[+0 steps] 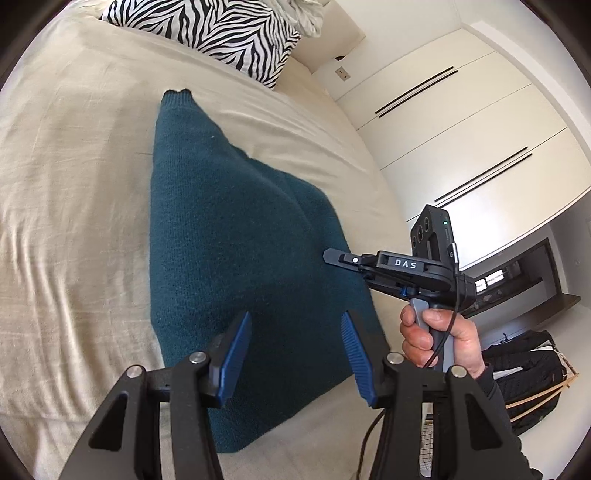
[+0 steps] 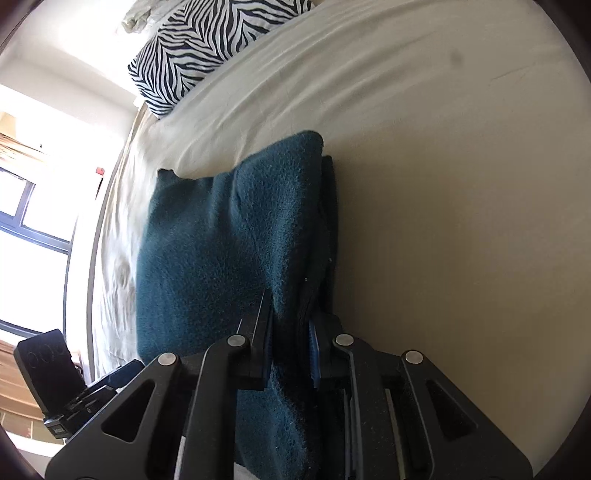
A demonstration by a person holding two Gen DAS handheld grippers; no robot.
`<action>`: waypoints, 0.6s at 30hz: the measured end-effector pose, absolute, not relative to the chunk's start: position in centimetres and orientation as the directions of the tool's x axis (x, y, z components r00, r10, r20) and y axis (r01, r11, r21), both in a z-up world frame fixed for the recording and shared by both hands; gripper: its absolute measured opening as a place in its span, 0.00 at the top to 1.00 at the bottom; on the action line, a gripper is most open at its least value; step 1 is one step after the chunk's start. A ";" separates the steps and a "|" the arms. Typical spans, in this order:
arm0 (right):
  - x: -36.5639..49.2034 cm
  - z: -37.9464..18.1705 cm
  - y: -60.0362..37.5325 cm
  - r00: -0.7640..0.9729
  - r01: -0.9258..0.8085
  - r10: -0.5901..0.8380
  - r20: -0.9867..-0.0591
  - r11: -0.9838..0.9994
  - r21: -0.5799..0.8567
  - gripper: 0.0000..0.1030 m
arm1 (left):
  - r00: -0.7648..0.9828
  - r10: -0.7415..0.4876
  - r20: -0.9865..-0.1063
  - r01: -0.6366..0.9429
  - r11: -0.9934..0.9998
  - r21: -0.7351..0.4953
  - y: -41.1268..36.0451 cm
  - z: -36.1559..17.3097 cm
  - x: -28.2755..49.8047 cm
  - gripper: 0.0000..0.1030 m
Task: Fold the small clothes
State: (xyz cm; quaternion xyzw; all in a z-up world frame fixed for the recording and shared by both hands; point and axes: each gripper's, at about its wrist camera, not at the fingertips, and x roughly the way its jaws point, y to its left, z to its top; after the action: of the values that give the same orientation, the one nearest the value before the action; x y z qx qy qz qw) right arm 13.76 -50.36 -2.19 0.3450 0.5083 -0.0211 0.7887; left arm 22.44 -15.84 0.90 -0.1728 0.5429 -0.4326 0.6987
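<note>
A dark teal knitted sweater (image 1: 236, 236) lies partly folded on the beige bed sheet (image 1: 74, 206). My left gripper (image 1: 295, 321) is open and empty, hovering just above the sweater's near edge. My right gripper (image 2: 290, 325) is shut on the sweater's (image 2: 221, 251) folded right edge, pinching several layers between its blue pads (image 2: 314, 350). In the left wrist view the right gripper (image 1: 332, 256) shows side-on at the sweater's right edge, held by a hand (image 1: 439, 339).
A zebra-print pillow (image 1: 221, 33) lies at the head of the bed, also in the right wrist view (image 2: 195, 48). White wardrobe doors (image 1: 461, 129) stand to the right. A black backpack (image 1: 528, 373) sits on the floor. A window (image 2: 33, 221) is left of the bed.
</note>
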 end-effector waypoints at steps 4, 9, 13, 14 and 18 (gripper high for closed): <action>12.5 -2.6 -52.3 0.563 0.400 0.363 -0.743 0.667 0.629 0.76 | 0.055 -0.786 -0.615 0.428 0.575 -0.697 -15.5 0.9 22.4 0.48; 9.4 -1.1 -55.7 0.702 0.406 0.284 -0.653 0.593 0.695 0.37 | 0.129 -0.789 -0.600 0.399 0.596 -0.697 -13.6 1.2 23.9 0.42; 11.1 -1.7 -54.4 0.661 0.349 0.358 -0.660 0.632 0.692 0.37 | 0.173 -0.760 -0.627 0.377 0.639 -0.671 -13.2 0.6 25.1 0.33; 11.9 -2.2 -53.5 0.638 0.338 0.377 -0.671 0.646 0.684 0.37 | 0.166 -0.753 -0.637 0.377 0.645 -0.664 -13.4 0.3 25.4 0.31; 14.5 -4.7 -50.9 0.586 0.336 0.423 -0.691 0.649 0.682 0.42 | 0.109 -0.712 -0.694 0.340 0.683 -0.647 -14.7 -2.1 26.7 0.29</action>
State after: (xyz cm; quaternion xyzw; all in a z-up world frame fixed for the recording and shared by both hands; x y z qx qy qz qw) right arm 14.48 -50.94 -4.65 0.4178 0.4540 0.0276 0.7865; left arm 26.67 -14.66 -2.07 -0.1657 0.5607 -0.3621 0.7259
